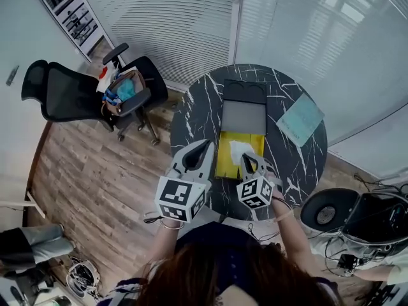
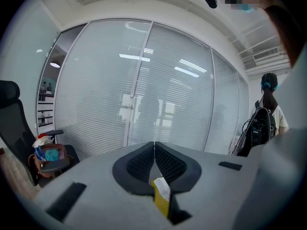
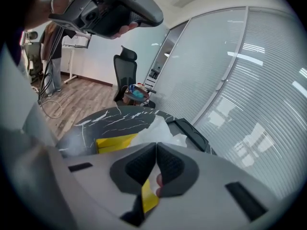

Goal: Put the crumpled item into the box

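Two hand-held grippers [image 1: 210,143] [image 1: 246,155], one box [image 1: 224,166], one crumpled item [image 1: 239,150]

left gripper [image 1: 205,145] at near left, jaws closed together, tips pointing far, right gripper [image 1: 247,157] just beside it at near right, jaws closed together, forearms [image 1: 288,229] reaching forward

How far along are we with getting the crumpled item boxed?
Done: nothing yet. The crumpled paper lies on the yellow sheet, just short of the box. In hand: nothing; the left gripper and right gripper both have their jaws together and empty. Left: open a gripper, grasp the paper, drop it in the box.
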Demonstrator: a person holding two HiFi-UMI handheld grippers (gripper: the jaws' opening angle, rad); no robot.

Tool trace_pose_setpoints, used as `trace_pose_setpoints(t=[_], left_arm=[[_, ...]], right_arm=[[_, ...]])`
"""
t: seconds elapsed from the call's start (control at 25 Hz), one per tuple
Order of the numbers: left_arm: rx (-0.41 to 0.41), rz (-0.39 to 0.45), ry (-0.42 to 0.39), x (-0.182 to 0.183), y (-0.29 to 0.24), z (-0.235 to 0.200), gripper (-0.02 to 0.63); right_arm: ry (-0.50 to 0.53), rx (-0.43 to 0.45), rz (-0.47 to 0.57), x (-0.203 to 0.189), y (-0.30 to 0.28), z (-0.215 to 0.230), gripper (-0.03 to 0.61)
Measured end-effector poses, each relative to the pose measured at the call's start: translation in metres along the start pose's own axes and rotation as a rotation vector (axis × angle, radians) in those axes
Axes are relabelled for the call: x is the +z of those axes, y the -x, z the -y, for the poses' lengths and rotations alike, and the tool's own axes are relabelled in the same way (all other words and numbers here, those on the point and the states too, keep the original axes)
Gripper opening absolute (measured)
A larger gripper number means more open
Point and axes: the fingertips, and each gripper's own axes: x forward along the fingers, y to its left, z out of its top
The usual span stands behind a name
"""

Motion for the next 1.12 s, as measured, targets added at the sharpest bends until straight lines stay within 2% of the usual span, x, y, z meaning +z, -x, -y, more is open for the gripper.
trace_pose_setpoints(t=[0.84, 1.12], left_arm=[[0.037, -0.037, 0.010, -0.009, 0.000, -0.011, 0.032], [0.051, -0.049, 0.013, -0.013, 0.000, -0.013, 0.032]], right_arm=[[-0.009, 0.091, -0.095, -0.035, -0.046, -0.014, 0.026], [-0.015, 0.137, -0.158, -0.054, -0.061, -0.022, 0.026]])
